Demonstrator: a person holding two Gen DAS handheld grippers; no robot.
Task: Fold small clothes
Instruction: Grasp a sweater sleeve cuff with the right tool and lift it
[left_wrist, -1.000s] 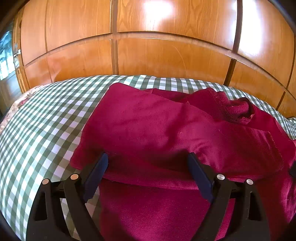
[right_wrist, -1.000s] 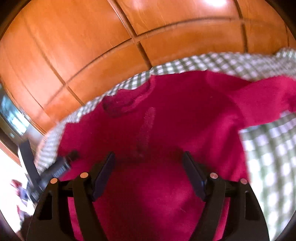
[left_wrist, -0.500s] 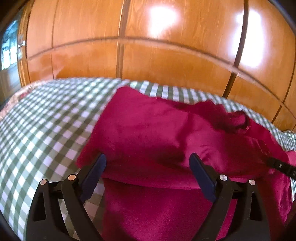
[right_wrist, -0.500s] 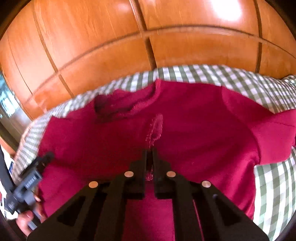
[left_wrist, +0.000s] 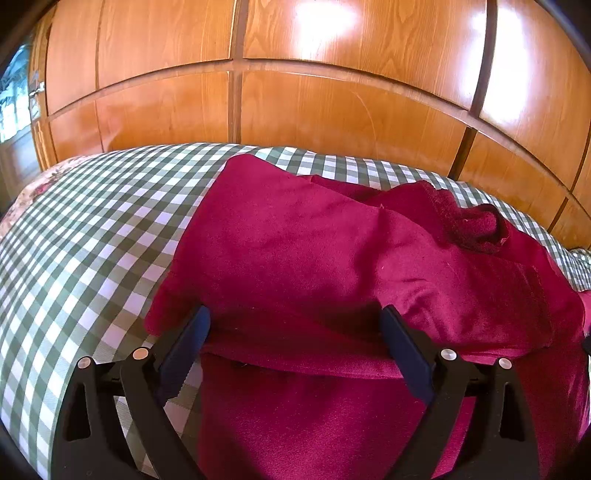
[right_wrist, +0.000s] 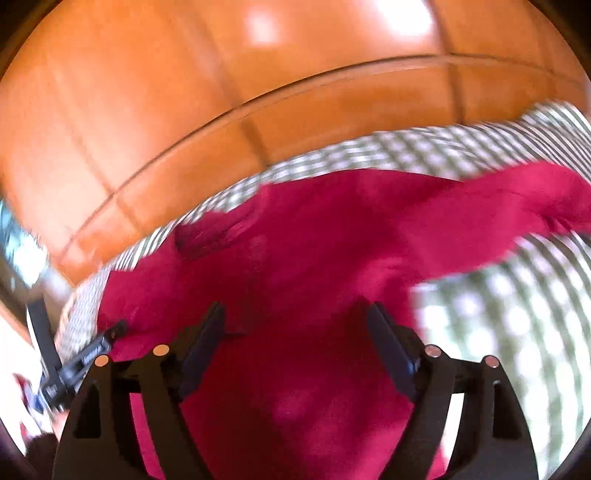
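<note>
Both pairs of fingers stand wide apart with nothing pinched: the left gripper has its jaws opening over a folded edge of the sweater, and the right gripper has its jaws opening too, with red cloth seen between and beyond them but neither pad pressing on it. Behind everything ahead of the fingers rises a wall of wood panels, and under the fingers spreads the checked cloth, green and white. On that cloth lies the sweater, reaching from just under both grippers away toward the panels; in the left view one flap is laid over the body just beyond the fingertips, with the collar farther off and to the right. In the right view a sleeve runs out to the right of the fingers, apparently not yet folded in. My judgement is that the fold is partway: one side looks turned in, the other sleeve not. The next move would call for the right fingers to close on that sleeve or its shoulder and carry it across the body, the left steadying the laid flap. Much is hard to read: the right view is smeared by motion, so the sleeve's edge and the collar are vague; the sweater's near hem is cut off behind both grippers; the left gripper shows at the right view's lower left only as a dark blurred shape.
</note>
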